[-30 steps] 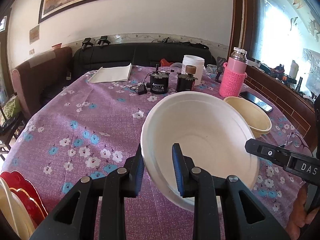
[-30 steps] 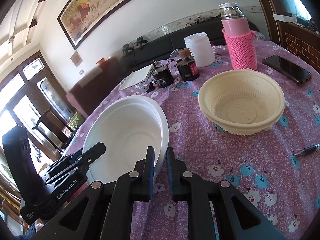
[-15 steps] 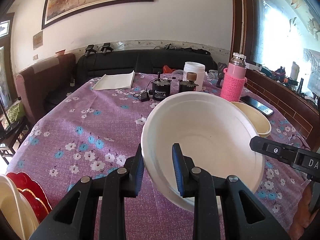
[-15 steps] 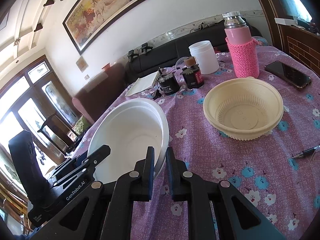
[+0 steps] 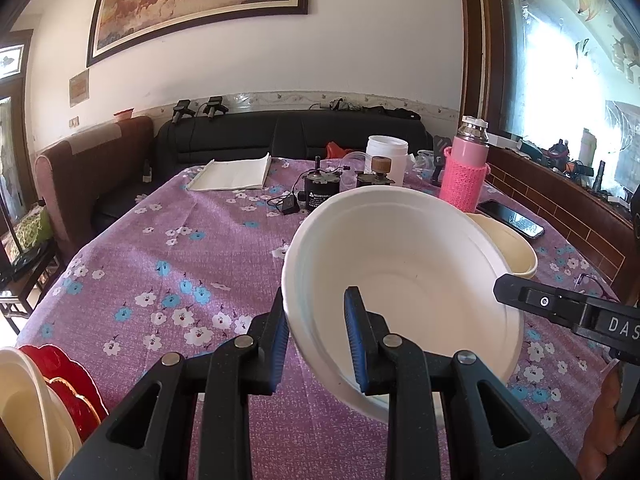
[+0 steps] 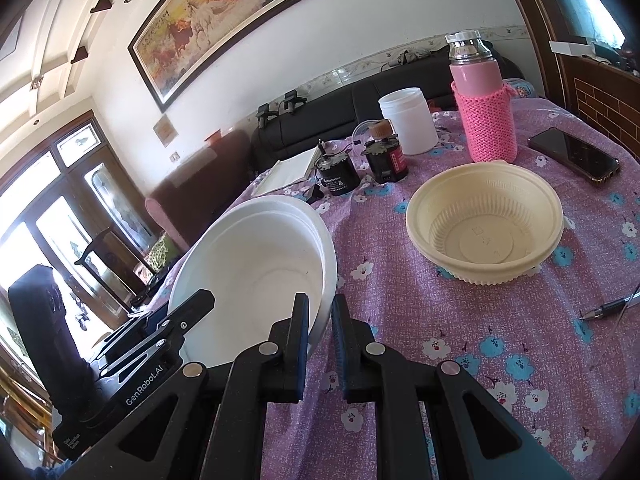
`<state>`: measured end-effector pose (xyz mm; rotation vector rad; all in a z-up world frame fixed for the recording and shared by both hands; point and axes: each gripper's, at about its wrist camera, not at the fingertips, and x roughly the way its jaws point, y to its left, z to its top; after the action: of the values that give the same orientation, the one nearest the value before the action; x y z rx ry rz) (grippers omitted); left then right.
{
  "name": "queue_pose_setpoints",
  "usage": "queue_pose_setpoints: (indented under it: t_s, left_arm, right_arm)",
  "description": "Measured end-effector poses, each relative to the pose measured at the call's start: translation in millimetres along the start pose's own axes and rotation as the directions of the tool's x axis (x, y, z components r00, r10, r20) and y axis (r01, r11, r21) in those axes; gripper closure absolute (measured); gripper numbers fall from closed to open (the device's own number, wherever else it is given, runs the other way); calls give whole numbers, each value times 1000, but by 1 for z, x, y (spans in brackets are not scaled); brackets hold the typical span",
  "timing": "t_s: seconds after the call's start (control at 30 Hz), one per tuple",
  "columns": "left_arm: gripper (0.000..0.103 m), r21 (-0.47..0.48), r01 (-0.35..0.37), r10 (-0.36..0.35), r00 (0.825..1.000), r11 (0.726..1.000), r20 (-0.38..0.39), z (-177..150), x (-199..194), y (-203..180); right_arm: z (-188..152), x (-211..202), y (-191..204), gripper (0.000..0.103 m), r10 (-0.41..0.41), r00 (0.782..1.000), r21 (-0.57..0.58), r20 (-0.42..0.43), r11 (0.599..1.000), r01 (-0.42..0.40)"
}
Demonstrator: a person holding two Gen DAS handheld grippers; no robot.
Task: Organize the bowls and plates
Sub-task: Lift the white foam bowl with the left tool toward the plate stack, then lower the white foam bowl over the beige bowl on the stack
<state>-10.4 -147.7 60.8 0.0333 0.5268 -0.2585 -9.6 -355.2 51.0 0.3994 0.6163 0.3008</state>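
At the far left of the left wrist view, red plates (image 5: 70, 384) and a cream dish (image 5: 24, 408) lie stacked at the near edge of the desk (image 5: 192, 264), which wears a purple flowered cloth. Farther back lies a white booklet (image 5: 234, 176). Toward the middle stand a black motor (image 5: 318, 194), a second dark unit with a wooden knob (image 5: 378, 174), and a white jar (image 5: 386, 156).

The left gripper (image 5: 316, 334) holds the white bowl (image 5: 400, 280) by its near-left rim: one blue-padded finger is outside the wall, the other inside, closed narrowly on it. The bowl is tilted and lifted off the cloth. It looks like two nested bowls, with a doubled rim.

The right gripper (image 6: 320, 326) pinches the same bowl (image 6: 256, 272) at its right rim, with its fingers nearly together, one inside and one outside. In the left view its black body (image 5: 568, 312) shows at the bowl's right side, with part of a hand (image 5: 604, 412) below it.

Right of the white bowl, a cream ribbed bowl (image 6: 486, 226) sits upright on the desk, apart from the held one. Behind it stands a pink flask (image 6: 482, 108) in a knitted sleeve. A phone (image 6: 574, 156) lies near the right edge, and a pen (image 6: 608, 308) lies nearer, at the right.
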Motion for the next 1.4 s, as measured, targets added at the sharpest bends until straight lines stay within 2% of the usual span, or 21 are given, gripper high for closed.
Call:
queue_pose_setpoints:
  t_s: [0.73, 1.13, 1.4]
  left_arm:
    - [78, 3, -6, 6, 999, 1000, 38, 5, -19, -1]
    - [76, 4, 27, -27, 1000, 1000, 0, 1, -53, 9]
    - [73, 12, 39, -39, 999, 999, 6, -6, -85, 13]
  right_arm:
    - [1, -9, 8, 90, -4, 1000, -19, 30, 1000, 5]
    - [-8, -40, 29, 90, 47, 998, -2, 37, 999, -47]
    - [-21, -66, 50, 90, 67, 997, -2, 47, 998, -67]
